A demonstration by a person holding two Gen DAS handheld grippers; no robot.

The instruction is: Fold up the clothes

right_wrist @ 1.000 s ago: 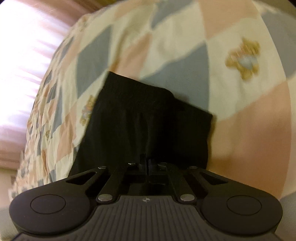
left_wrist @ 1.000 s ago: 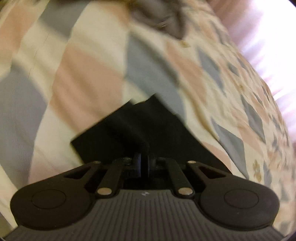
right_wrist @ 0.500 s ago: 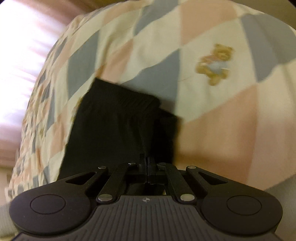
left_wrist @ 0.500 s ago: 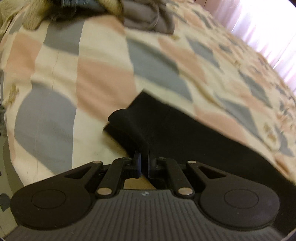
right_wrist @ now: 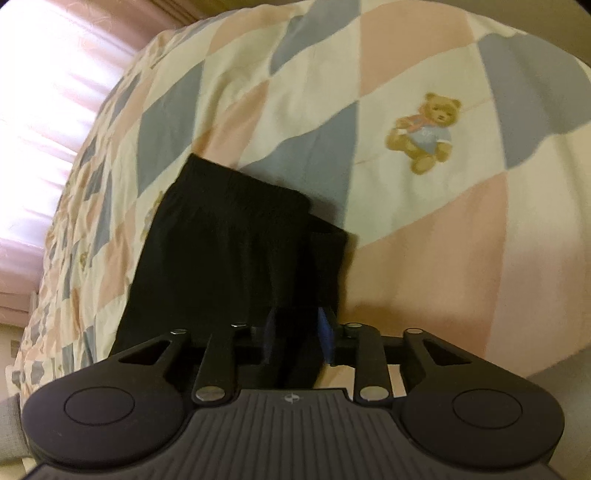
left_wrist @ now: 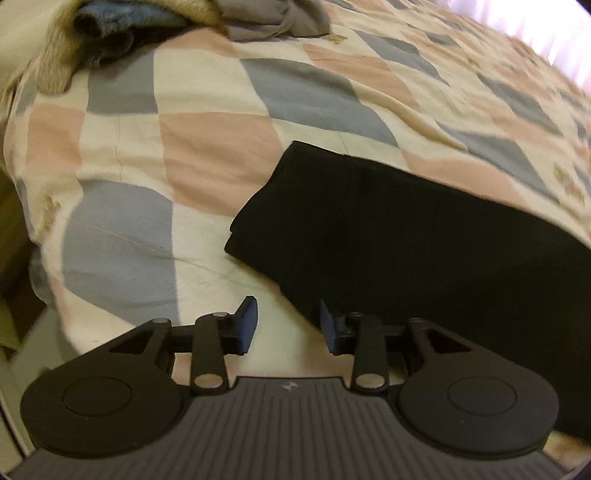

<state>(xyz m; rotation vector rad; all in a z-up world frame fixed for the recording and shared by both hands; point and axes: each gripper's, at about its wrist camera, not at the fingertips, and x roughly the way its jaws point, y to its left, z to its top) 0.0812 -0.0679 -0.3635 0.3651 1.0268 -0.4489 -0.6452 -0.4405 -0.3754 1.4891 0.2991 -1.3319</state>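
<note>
left gripper point(left_wrist: 287, 325): jaws apart, nothing between them; bare quilt shows in the gap
right gripper point(right_wrist: 295, 334): jaws apart, a strip of black cloth hangs between the pads; whether either pad touches it I cannot tell
black garment point(left_wrist: 388, 236): folded, lying flat on the quilt; from the left gripper it sits just ahead and to the right, its near edge passing right by the right-hand pad
black garment, right view point(right_wrist: 236, 251): runs straight ahead from the right gripper, a second layer sticking out along its right edge
quilt point(left_wrist: 207, 140): checked in pink, grey-blue and cream, covers the whole bed under the garment
bear print point(right_wrist: 423, 131): on a cream patch of the quilt, well beyond the garment, to the right
clothes pile point(left_wrist: 155, 26): blue, tan and grey pieces heaped at the far edge of the bed, well apart from the garment
curtain point(right_wrist: 48, 92): bright pink, behind the bed
</note>
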